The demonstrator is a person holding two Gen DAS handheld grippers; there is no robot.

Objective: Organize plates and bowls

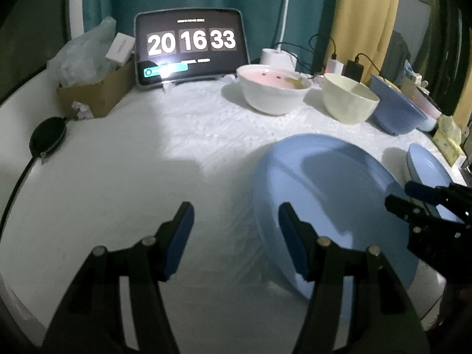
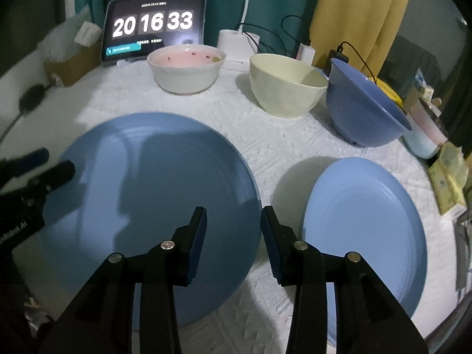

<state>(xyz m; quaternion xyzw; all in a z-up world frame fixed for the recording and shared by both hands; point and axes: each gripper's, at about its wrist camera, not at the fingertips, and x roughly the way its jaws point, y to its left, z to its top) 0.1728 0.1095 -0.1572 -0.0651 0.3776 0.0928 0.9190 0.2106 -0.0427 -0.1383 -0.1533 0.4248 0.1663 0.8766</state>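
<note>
Two blue plates flat on the white textured cloth of the worktop [image 2: 265, 124]: large blue plate [image 2: 153, 194] on the left, smaller blue plate [image 2: 368, 221] just beside it on the right, a strip of cloth between their rims. Behind them, a row of three bowls, well apart from the plates: white bowl with pink inside [image 2: 185, 70], cream bowl [image 2: 286, 85], blue bowl [image 2: 362, 112] tilted toward the right. Tablet [image 2: 153, 26] showing a clock, propped upright at the back.

Right gripper [image 2: 233, 240] poised above the gap between the two plates, fingers parted, nothing between the pads, no contact visible. Left gripper [image 1: 236, 239] over the near left edge of the large blue plate, fingers spread wider, empty; right pad over the plate's rim, left pad over bare cloth. Touching or hovering: cannot tell. Cardboard box [image 1: 97, 94] with plastic at far left.
</note>
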